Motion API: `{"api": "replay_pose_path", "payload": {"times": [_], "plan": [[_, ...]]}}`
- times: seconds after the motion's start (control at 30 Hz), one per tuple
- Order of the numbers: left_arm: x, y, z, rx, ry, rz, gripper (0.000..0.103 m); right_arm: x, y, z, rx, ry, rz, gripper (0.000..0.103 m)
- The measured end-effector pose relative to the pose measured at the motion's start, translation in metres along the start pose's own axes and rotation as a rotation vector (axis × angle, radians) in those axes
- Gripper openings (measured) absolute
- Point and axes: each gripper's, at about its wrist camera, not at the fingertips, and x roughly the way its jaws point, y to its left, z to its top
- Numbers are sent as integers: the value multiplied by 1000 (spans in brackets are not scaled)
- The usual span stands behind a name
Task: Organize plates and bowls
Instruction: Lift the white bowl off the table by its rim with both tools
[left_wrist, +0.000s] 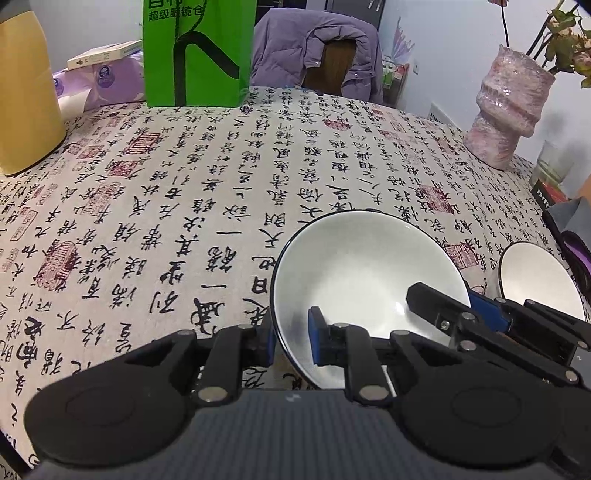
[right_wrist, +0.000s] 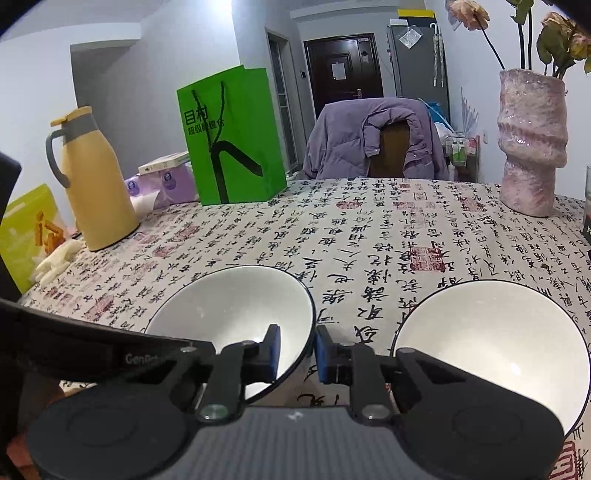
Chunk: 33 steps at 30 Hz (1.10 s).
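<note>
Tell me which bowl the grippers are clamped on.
The left bowl: both grippers pinch its rim, the left gripper on the near-left edge, the right gripper on the right edge. The other bowl sits beside it, ungripped.

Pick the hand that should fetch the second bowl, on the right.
Right, likely. The right gripper, also clamped on the held bowl, stands beside the free bowl; the left gripper clamps the held bowl's far rim and could hold it alone once the right lets go.
</note>
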Motion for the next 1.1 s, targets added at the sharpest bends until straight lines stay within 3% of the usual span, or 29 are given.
{"api": "replay_pose_path", "payload": {"times": [0.57, 1.1], "plan": [[-22, 1, -1, -1, -94, -3, 17, -20, 3, 1, 36, -69, 23, 14], [-46, 1, -6, 9, -170, 4, 17, -37, 20, 8, 15, -129, -14, 11]]}}
